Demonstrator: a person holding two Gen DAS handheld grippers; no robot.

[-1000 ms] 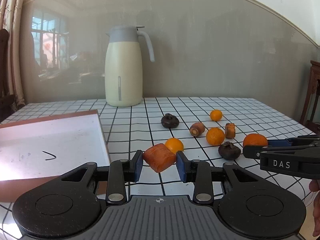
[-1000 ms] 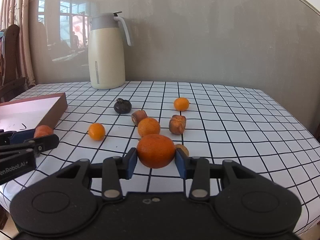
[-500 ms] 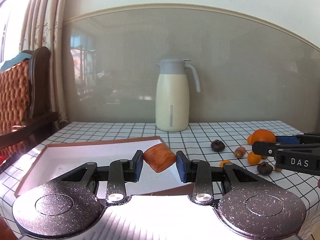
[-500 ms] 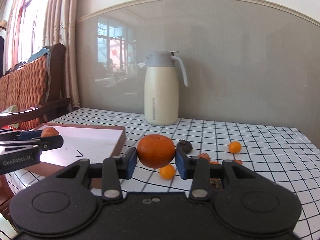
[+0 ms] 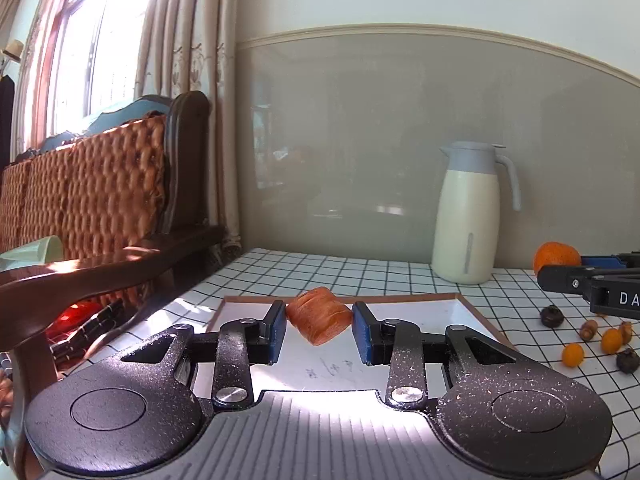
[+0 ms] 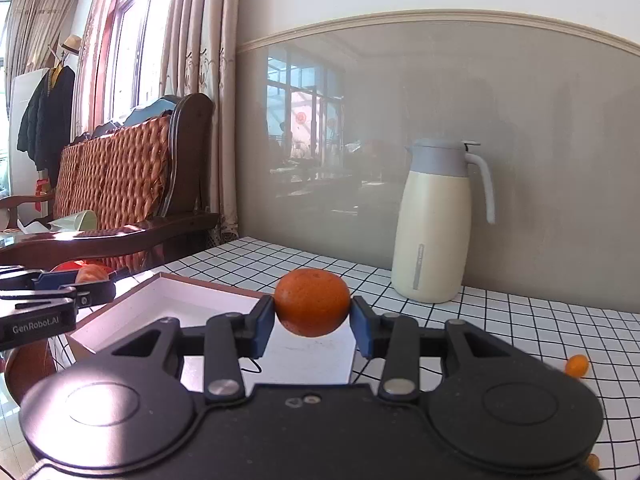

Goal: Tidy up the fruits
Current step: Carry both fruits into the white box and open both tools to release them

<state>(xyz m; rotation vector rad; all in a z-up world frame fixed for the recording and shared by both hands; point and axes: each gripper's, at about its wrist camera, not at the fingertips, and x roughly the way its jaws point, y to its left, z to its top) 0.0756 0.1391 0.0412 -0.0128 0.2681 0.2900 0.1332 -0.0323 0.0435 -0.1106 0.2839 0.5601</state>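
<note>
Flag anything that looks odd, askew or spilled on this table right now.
Nothing stands out. The jug stands upright, the tray lies flat, and loose fruits sit unsorted on the checked cloth. The left gripper holds a ridged orange piece; the right gripper holds an orange.

Each hand-held gripper, left [image 5: 319,334] and right [image 6: 313,330], is matte black plastic with blue pads [image 5: 277,334], silver pivot screws and two round discs; white lettering reads "GenRobot.AI" on the left one's side, "DA" on the right's

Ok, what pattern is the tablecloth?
White with a black grid, clearest in the right wrist view: tablecloth.
</note>
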